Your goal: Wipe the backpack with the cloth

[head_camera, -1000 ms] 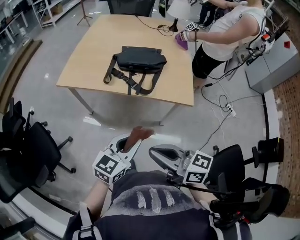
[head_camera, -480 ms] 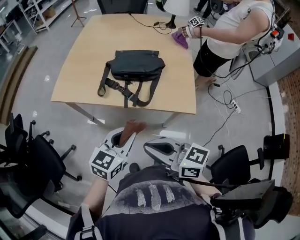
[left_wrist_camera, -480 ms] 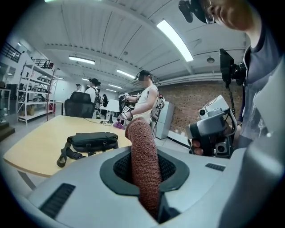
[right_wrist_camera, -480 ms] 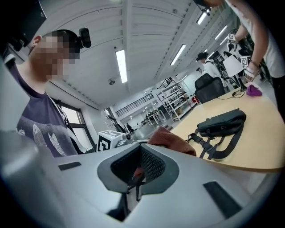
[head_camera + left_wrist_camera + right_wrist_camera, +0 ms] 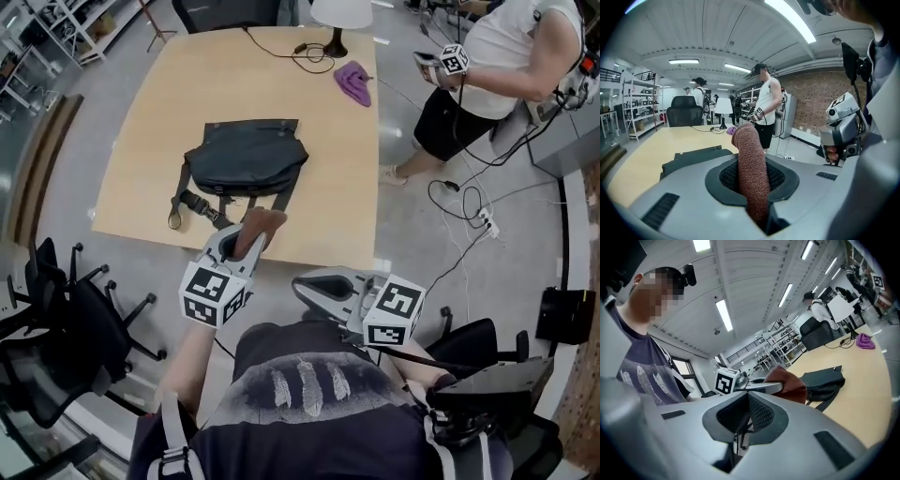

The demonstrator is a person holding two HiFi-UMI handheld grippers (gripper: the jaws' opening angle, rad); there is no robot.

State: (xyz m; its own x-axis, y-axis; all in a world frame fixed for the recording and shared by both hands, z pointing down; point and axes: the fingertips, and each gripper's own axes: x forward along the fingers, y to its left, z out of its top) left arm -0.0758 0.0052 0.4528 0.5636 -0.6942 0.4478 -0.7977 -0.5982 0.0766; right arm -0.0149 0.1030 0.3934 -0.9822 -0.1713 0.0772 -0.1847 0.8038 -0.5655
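Note:
A dark backpack (image 5: 246, 157) lies flat on the wooden table (image 5: 187, 84), its straps trailing toward the near edge. My left gripper (image 5: 246, 242) is shut on a brown cloth (image 5: 260, 223) and hovers over the table's near edge, just short of the straps. In the left gripper view the cloth (image 5: 751, 168) stands up between the jaws, with the backpack (image 5: 693, 157) behind it. My right gripper (image 5: 317, 287) hangs lower and nearer to me, off the table, jaws together with nothing in them. The right gripper view shows the cloth (image 5: 791, 383) and the backpack (image 5: 824, 378).
A purple rag (image 5: 354, 81) and a white lamp (image 5: 339, 13) with cables sit at the table's far end. Another person (image 5: 506, 56) stands at the far right, beside floor cables (image 5: 464, 211). Office chairs stand at my left (image 5: 56, 319) and right (image 5: 473, 347).
I have come closer to the table, and the left gripper with the cloth now reaches its near edge. The other person has drawn back from the purple rag.

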